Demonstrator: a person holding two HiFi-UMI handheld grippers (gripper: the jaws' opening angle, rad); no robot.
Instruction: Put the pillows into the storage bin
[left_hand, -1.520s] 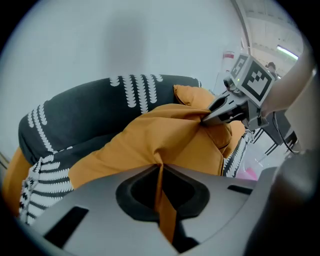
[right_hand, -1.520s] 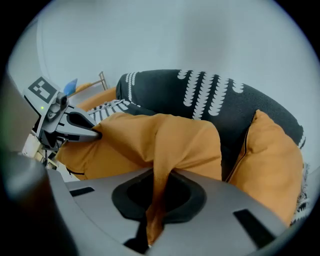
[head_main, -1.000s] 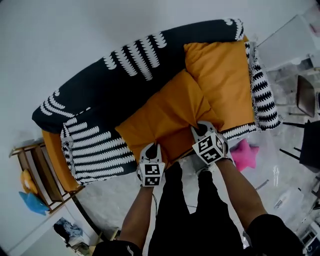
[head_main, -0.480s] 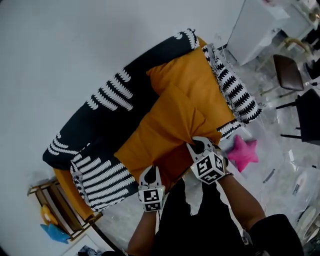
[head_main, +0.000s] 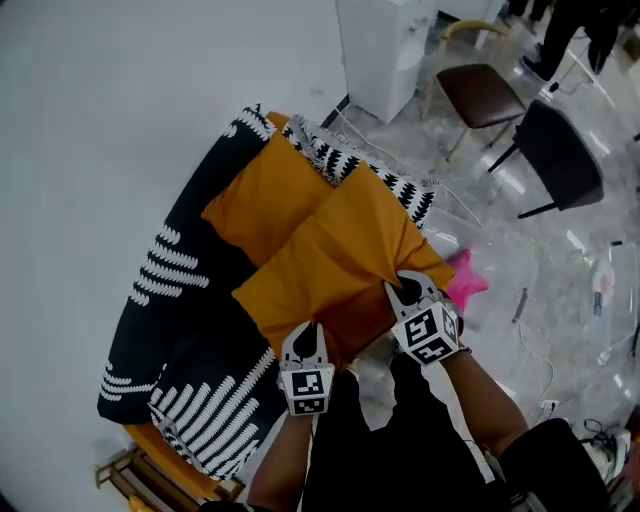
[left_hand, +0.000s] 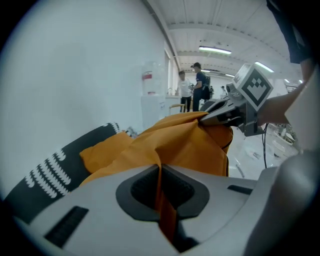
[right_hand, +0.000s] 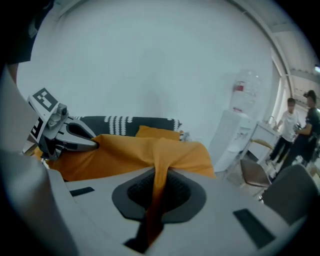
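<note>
Left tool (head_main: 305, 338) is clenched on a pinch of orange fabric at one near corner of the pillow (head_main: 330, 262), and the right tool (head_main: 406, 290) is clamped the same way on the other near corner, cloth squeezed tight between both sets of jaws. The pillow hangs stretched between the two tools, just ahead of the person's legs, above the front edge of the sofa (head_main: 185, 300) with its black-and-white throw. Beyond it, a second orange pillow (head_main: 258, 195) lies on the seat. Off to the right, a pink star-shaped cushion (head_main: 466, 281) on the floor, a brown chair (head_main: 483, 93) and a black chair (head_main: 560, 155) further out
</note>
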